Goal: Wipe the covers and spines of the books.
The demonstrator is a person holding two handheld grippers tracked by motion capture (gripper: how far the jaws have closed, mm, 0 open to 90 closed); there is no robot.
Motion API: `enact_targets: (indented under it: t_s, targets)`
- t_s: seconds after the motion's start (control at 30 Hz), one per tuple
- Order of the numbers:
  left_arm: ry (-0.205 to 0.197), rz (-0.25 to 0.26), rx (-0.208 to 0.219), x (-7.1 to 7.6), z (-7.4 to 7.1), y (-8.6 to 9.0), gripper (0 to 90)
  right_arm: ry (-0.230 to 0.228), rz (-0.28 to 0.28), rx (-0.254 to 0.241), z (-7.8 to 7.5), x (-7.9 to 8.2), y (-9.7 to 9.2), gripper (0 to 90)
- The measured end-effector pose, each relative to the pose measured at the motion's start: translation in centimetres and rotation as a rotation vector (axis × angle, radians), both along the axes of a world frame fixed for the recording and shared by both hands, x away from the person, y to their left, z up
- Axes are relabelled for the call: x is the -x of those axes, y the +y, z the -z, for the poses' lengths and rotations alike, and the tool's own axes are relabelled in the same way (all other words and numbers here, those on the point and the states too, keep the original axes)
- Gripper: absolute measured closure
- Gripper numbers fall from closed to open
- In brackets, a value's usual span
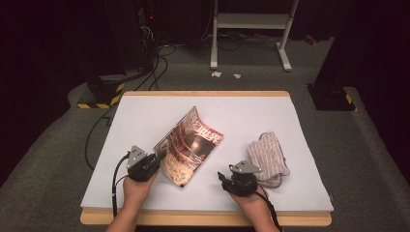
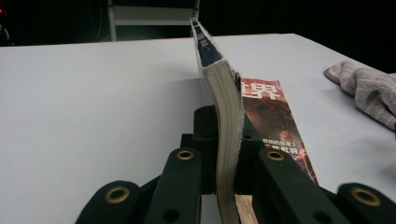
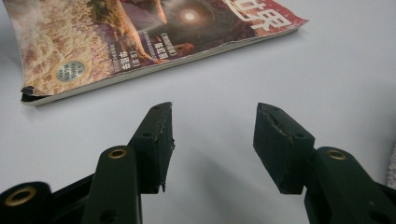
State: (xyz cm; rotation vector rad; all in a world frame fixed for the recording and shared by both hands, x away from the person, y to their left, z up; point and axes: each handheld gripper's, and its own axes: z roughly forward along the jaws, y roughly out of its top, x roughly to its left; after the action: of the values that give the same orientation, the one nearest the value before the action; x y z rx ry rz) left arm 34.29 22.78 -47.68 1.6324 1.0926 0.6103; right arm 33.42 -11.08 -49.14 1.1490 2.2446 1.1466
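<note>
A paperback book (image 1: 189,145) with a reddish-brown cover lies near the middle of the white table (image 1: 145,116), its left edge raised off the surface. My left gripper (image 1: 155,160) is shut on that raised edge; in the left gripper view the block of pages (image 2: 227,121) stands clamped between the two black jaws. My right gripper (image 1: 221,178) hovers open over bare table to the right of the book, nothing between its fingers. In the right gripper view the book's cover (image 3: 135,37) lies a little beyond the spread jaws.
A crumpled grey-pink cloth (image 1: 267,157) lies at the right side of the table, just behind my right hand. The table's wooden front edge (image 1: 208,218) runs below both hands. Cables and a metal frame stand on the floor beyond.
</note>
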Motion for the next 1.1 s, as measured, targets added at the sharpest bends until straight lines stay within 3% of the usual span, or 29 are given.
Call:
enact_targets:
  t_s: [0.13, 0.3, 0.33, 0.4, 0.73, 0.83, 1.1]
  targets:
    - [0.001, -0.004, -0.009, -0.1, 0.1, 0.0, 83.1, -0.007, -0.005, 0.026, 0.1, 0.3, -0.7, 47.1]
    - [-0.001, -0.012, -0.045, 0.0, -0.5, -0.6, 83.5, -0.007, 0.012, -0.012, 0.3, 0.6, -2.0, 47.1]
    - [-0.016, -0.011, -0.051, 0.0, -1.0, -0.8, 83.6, -0.007, 0.016, -0.023, 0.2, 0.6, -2.2, 47.1]
    - [-0.018, -0.013, -0.044, 0.0, -1.3, -0.8, 83.7, -0.009, 0.015, -0.031, 0.0, 0.7, -2.3, 47.1]
    - [-0.106, -0.001, -0.056, -0.9, -5.2, -1.8, 84.2, -0.037, 0.024, -0.050, -0.7, 1.1, -2.8, 47.1]
    - [-0.150, -0.017, -0.055, -1.5, -6.7, -1.5, 84.2, -0.034, 0.026, -0.050, -0.6, 1.1, -2.7, 47.2]
    - [-0.187, -0.050, -0.073, -1.8, -8.0, -0.1, 84.1, -0.032, 0.026, -0.049, -0.6, 1.0, -2.5, 47.2]
